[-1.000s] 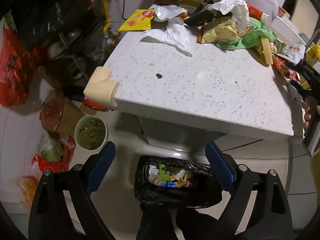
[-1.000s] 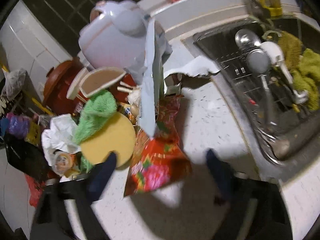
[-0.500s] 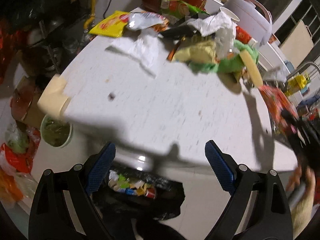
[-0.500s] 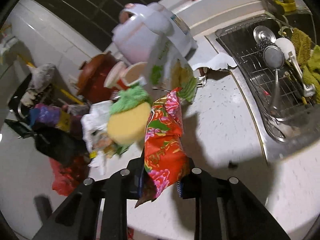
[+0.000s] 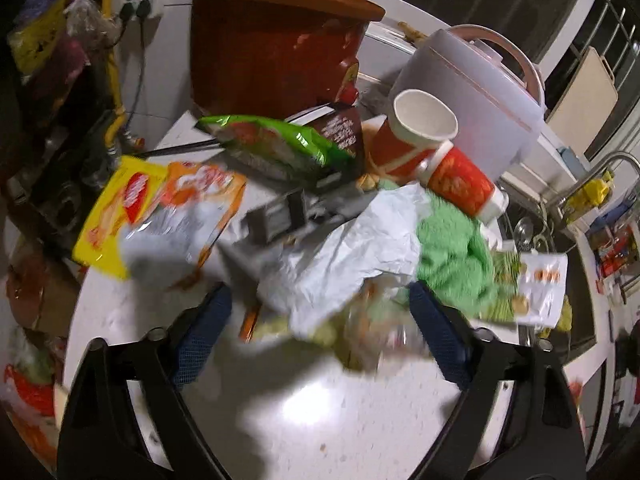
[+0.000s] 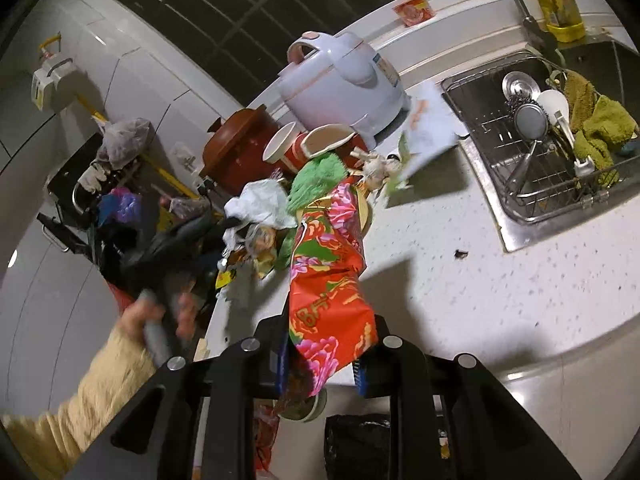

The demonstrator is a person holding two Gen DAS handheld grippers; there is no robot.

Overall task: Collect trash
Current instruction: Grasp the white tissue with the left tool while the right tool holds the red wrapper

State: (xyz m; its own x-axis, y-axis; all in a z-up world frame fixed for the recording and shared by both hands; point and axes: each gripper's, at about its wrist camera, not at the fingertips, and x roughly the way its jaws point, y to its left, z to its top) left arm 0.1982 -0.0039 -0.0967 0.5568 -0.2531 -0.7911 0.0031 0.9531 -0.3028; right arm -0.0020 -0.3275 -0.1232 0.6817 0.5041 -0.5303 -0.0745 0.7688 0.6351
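The right tongs (image 6: 322, 364) are clamped on a red flowered wrapper (image 6: 328, 280), which stands up out of them above the speckled white counter (image 6: 460, 280). Below the counter's edge, a black-lined bin (image 6: 356, 436) sits on the floor.

The left tongs (image 5: 320, 332) hang over the near side of the litter heap, their jaws just narrowed yet still apart, with blurred scraps and the lower edge of a crumpled white paper (image 5: 344, 256) lying between the blue pads (image 5: 200, 340); the pads press on nothing that I can make out. A hand (image 6: 160, 312) in a pale yellow sleeve (image 6: 80, 412) carries these tongs.

Just beyond the paper lie a green cloth (image 5: 456, 252) to the right, and a yellow packet (image 5: 116, 216) and an orange-and-white packet (image 5: 192, 216) to the left. Behind these rest a green snack bag (image 5: 280, 148) and two red paper cups (image 5: 416, 140), tipped over.

At the back stand a brown clay pot (image 5: 272, 40) and a white rice cooker (image 5: 472, 96), closing off the far side. Off to the right, a sink (image 6: 560, 152) holds a wire rack with ladles and a cloth.
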